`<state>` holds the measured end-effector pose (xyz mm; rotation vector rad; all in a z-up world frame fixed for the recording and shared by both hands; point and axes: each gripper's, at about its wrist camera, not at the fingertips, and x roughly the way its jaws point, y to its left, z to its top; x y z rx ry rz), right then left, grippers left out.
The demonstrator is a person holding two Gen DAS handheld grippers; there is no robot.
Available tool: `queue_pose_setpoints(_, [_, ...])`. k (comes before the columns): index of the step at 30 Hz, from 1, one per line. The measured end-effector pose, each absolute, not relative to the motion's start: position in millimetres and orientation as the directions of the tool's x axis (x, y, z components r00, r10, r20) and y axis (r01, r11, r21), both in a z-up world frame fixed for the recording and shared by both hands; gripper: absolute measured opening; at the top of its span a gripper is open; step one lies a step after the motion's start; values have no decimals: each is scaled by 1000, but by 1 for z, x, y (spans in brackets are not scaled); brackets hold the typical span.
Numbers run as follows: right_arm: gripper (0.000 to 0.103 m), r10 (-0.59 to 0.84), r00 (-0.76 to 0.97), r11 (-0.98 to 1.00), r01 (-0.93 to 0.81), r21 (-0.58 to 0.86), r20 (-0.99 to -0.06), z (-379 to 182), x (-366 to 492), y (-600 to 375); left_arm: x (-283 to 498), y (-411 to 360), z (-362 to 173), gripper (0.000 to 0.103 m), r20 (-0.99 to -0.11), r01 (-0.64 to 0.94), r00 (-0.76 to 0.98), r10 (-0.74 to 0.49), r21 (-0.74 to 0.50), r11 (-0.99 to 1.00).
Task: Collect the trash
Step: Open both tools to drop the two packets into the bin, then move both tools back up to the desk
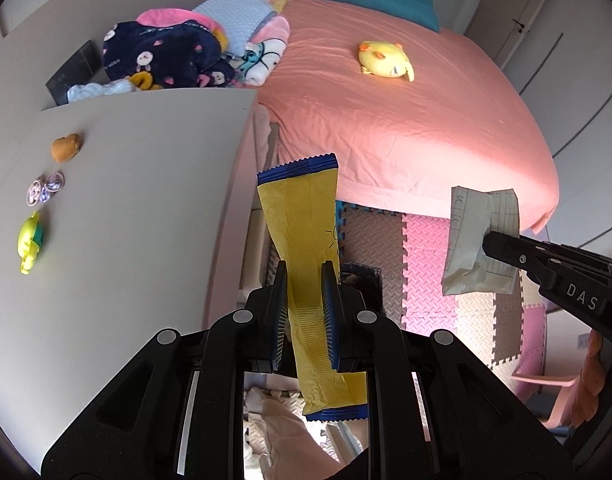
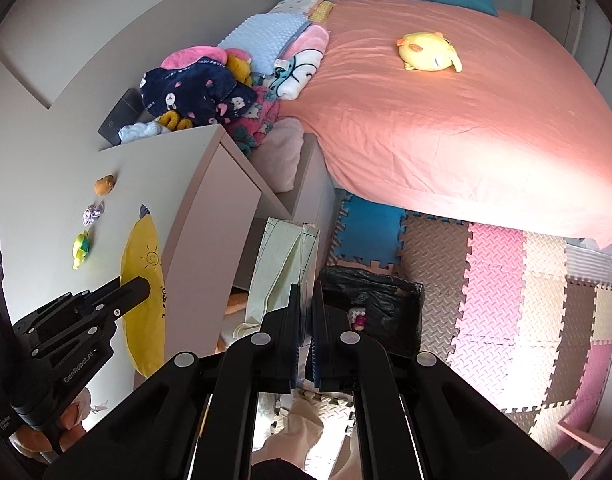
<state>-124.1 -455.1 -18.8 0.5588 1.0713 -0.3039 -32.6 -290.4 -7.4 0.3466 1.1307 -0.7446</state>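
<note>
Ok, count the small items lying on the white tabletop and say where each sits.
4: a brown rounded toy farthest back, two shiny round wrapped pieces side by side in the middle, and a yellow-green plastic toy nearest. More may be hidden outside the views.

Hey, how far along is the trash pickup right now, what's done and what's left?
Done: something small already lies in the black-lined trash bin. In hand: the left gripper clamps a yellow wrapper with blue ends, and the right gripper clamps a folded, lined white paper. Left: dropping both into the bin, which sits just beyond the right gripper.
</note>
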Motion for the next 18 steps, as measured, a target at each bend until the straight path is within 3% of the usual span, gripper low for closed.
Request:
queue_pose_setpoints(1, [7,35,454,821,495,285,-890,-20,-125,-457,-36,-293,-10,18,-912,707,205,-356,-114,698])
queue_pose_setpoints(2, [18,32,455,814,505,287,-890,-20,-128,-458,-37,-295,-11,23,-916,717,188,-356,-119,687])
queue_pose_setpoints(3, [40,25,454,808,515,286,-891,-20,-131,-460,-38,-296,-13,52,-919,719,177,-351,-123,684])
queue_pose_setpoints(4, [49,17,461,801,524,288,-887,-19,-135,-462,-39,-298,-14,93,-924,719,175,-340,-116,685])
queue_pose_setpoints(9, [53,-64,504,776,568,275,-862,-5,-146,-469,-47,-302,-10,96,-914,742,190,-359,-106,662])
queue_pose_setpoints(18, [53,-69,510,773,570,277,-858,-2,-145,-471,-48,-299,-9,96,-910,753,183,-373,-115,648])
